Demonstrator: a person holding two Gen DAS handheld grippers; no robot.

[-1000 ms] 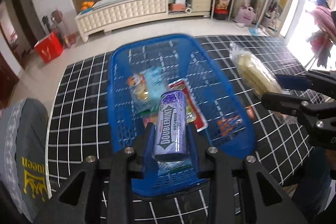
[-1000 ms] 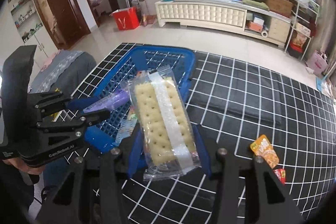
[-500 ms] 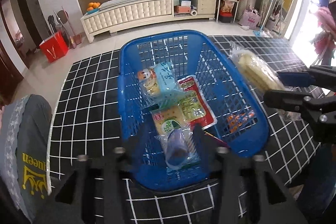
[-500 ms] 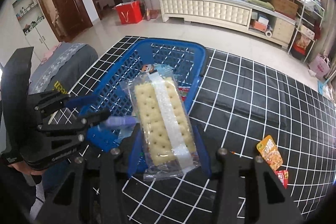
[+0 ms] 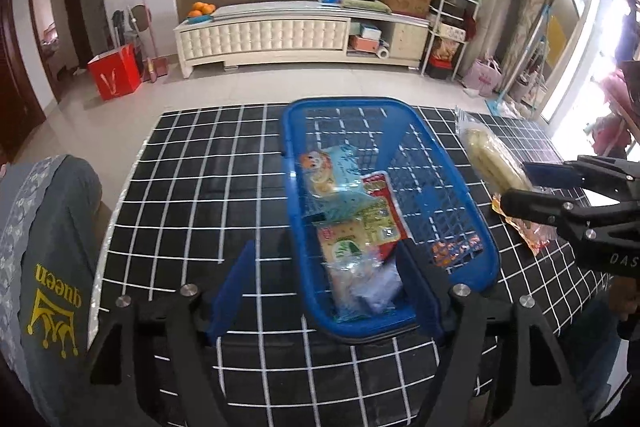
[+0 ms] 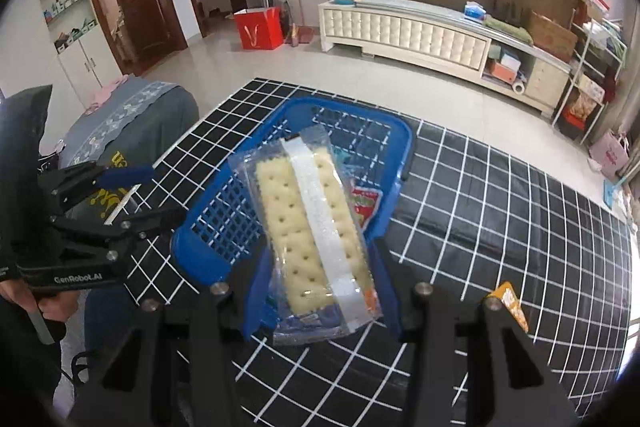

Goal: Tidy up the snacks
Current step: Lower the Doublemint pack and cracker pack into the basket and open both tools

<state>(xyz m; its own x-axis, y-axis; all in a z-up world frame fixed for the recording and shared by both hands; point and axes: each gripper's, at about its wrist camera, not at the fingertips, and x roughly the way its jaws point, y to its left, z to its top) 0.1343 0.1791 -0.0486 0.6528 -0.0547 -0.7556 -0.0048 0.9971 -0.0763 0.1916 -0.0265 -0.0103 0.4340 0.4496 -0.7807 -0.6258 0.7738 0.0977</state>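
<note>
A blue plastic basket [image 5: 452, 187] stands on the black checked cloth and holds several snack packs, with the purple gum tube [image 5: 380, 287] lying at its near end. My left gripper [image 5: 324, 279] is open and empty, just in front of the basket's near edge. My right gripper [image 6: 320, 283] is shut on a clear cracker pack [image 6: 308, 223] and holds it above the basket's right rim [image 6: 396, 183]. The cracker pack also shows in the left wrist view [image 5: 492, 159], to the right of the basket.
An orange snack packet [image 6: 512, 303] lies on the cloth right of the basket; it also shows in the left wrist view [image 5: 528, 231]. A grey cushion [image 5: 44, 255] sits at the table's left. A white cabinet [image 5: 280, 35] stands far behind.
My left gripper let go of the purple gum tube into the basket, opened and pulled back to the left. My right gripper moved the cracker pack closer over the basket.
</note>
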